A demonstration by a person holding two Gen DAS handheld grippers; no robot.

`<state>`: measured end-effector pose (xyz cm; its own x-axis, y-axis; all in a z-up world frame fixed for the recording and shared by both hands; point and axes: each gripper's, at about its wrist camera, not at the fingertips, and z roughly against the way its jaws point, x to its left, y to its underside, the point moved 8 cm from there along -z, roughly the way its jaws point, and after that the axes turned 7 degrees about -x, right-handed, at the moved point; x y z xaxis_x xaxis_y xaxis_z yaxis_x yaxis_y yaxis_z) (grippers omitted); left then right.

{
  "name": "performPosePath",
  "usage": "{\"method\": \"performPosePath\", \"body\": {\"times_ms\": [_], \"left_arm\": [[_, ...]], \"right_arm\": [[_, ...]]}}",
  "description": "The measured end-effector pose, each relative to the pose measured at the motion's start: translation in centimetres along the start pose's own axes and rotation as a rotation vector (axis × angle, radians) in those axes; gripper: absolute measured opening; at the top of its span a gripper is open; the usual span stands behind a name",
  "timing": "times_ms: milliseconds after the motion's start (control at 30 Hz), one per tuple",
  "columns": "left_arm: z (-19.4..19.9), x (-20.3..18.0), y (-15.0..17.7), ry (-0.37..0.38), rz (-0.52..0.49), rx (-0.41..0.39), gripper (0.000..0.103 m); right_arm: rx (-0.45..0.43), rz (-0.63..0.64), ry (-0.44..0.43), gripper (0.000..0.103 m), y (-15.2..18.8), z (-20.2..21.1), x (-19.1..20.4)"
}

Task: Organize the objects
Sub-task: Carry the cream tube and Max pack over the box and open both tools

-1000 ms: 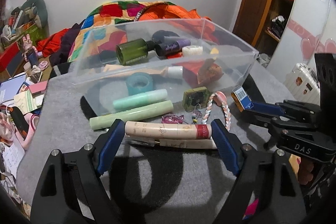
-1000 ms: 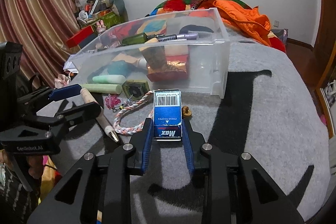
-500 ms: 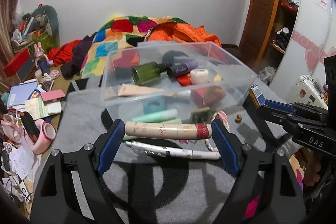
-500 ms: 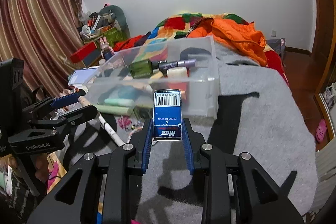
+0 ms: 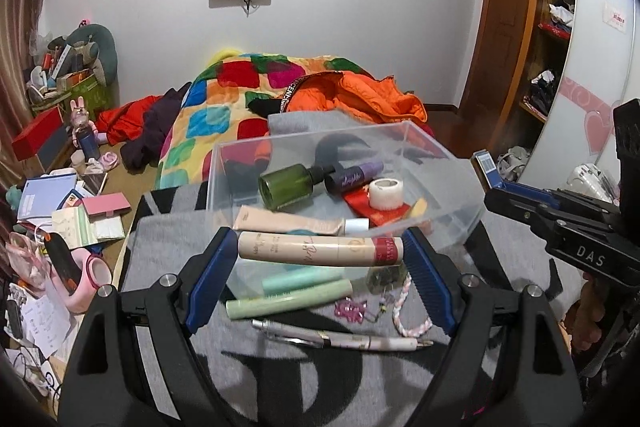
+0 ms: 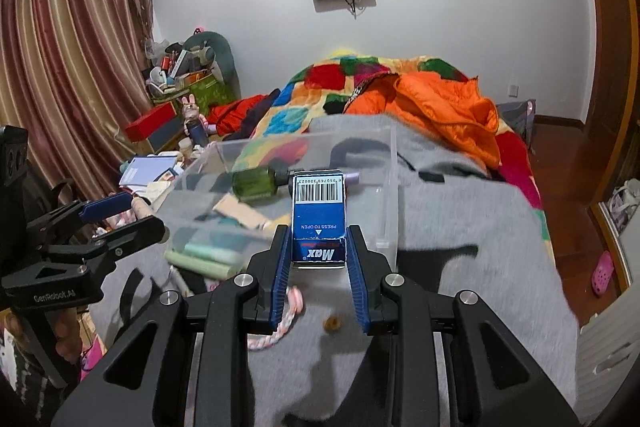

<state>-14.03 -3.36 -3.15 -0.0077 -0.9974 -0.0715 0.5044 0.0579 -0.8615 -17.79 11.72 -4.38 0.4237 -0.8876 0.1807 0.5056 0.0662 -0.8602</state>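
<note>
Left gripper [image 5: 320, 253]: jaws wide, clamped end to end on a beige tube [image 5: 320, 251]; the tube's long axis lies crosswise, level, spanning pad to pad. The clear bin [image 5: 460, 223] sits straight ahead and below, its near wall just under the tube. Right gripper [image 6: 319, 247]: jaws narrow, pinching a blue box [image 6: 319, 217] upright, barcode end forward. The bin lies ahead and slightly left of it. Judgement: the left hand is nearer the bin.

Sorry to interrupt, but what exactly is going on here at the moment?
A person is tidying small items into a clear plastic bin on a grey blanket. The left gripper clamps a beige cosmetic tube with a red cap endwise; the right gripper holds a blue "Max" box. Both are held up near the bin.
</note>
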Motion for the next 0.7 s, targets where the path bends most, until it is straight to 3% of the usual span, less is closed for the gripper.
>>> {"method": "performPosePath", "body": {"times_ms": [333,700], "left_arm": [[-3.2,0.1,-1.0,0.009,0.0,0.028,0.083],[-7.3,-0.4,-0.2,0.028,-0.027,0.107,0.083]], "right_arm": [[0.033,-0.035,0.009,0.025,-0.5,-3.5,-0.3],[0.061,0.015,0.024,0.025,0.0,-5.7,0.2]]}}
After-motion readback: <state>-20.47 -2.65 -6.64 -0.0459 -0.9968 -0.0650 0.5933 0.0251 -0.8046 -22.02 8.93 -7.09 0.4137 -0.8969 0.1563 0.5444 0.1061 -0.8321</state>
